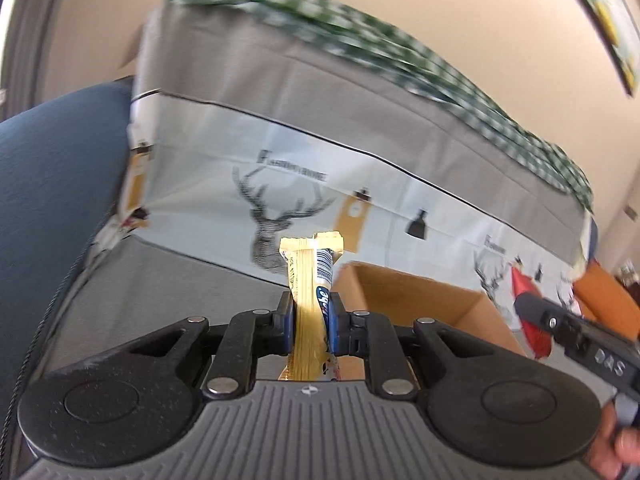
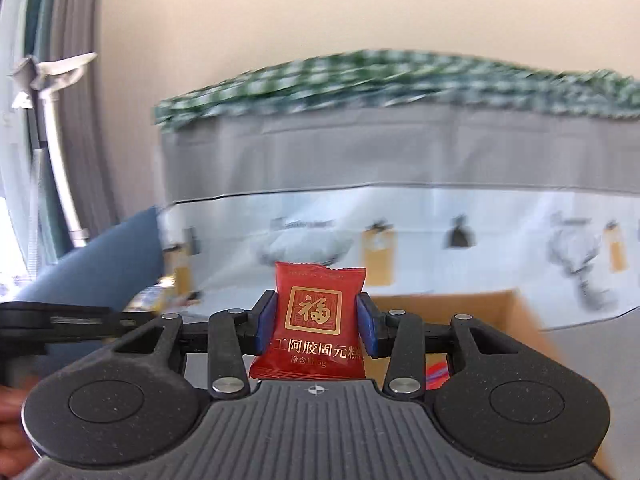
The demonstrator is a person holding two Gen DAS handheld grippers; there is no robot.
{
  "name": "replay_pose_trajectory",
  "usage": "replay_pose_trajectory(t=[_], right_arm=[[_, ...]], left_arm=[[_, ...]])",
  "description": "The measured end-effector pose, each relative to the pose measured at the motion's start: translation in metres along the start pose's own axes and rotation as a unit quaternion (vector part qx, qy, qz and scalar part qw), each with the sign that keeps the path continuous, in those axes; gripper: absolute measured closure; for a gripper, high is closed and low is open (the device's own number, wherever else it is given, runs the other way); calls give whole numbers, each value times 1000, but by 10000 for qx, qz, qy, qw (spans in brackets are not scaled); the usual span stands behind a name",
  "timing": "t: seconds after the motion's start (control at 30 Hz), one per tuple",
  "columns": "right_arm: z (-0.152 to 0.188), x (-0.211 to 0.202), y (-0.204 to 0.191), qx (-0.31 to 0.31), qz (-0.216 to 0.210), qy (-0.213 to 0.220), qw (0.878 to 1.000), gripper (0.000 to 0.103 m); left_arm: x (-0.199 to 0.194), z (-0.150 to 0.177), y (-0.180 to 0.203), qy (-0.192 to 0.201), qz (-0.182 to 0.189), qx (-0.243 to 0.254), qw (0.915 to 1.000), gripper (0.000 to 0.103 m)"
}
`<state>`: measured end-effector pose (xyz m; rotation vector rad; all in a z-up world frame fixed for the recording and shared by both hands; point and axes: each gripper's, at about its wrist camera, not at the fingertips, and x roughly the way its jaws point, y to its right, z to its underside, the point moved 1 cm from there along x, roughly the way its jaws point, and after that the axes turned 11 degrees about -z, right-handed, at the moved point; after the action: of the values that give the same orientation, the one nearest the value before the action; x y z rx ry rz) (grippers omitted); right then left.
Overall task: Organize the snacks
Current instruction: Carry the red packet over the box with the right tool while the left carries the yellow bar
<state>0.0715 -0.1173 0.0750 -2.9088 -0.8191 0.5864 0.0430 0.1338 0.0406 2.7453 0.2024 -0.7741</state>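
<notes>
The left gripper (image 1: pixel 313 316) is clamped on a yellow snack bar (image 1: pixel 310 276), which stands upright between the blue pads (image 1: pixel 286 320) with its crimped top end above them. The right gripper (image 2: pixel 317 320) is clamped on a red snack packet (image 2: pixel 314 320) (gold character printed on its face), held upright by its two side edges. An open cardboard box (image 1: pixel 420 300) sits just beyond both grippers, on a grey surface. Behind the box hangs a cloth (image 1: pixel 360 184) printed with deer heads. The background is blurred in both views.
</notes>
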Motion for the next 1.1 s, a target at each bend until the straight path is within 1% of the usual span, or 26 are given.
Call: replay_pose_trajectory(t=[0.1,0.2,0.33,0.53,0.8,1.1], right_arm=[[12,-9,32,99,422,78,9990,59],[22,-11,56,441,647,-18,9969,59],[29,-15,70,333,734,9,9967,59],[37,-23,76,109,861,-34,9962,59],[40,-29,91,264,907,-17,9955,59],[44,-30,99,256,955,-41,9951,59]], left_arm=[[5,4,17,68,46,283,9996,86],[11,7,30,96,181,361,9991,86],[16,9,46,138,349,381,9986,86],[25,16,72,91,510,536,9972,86],[29,29,101,147,763,762,9941,86],[36,34,121,128,947,783,9923,86]])
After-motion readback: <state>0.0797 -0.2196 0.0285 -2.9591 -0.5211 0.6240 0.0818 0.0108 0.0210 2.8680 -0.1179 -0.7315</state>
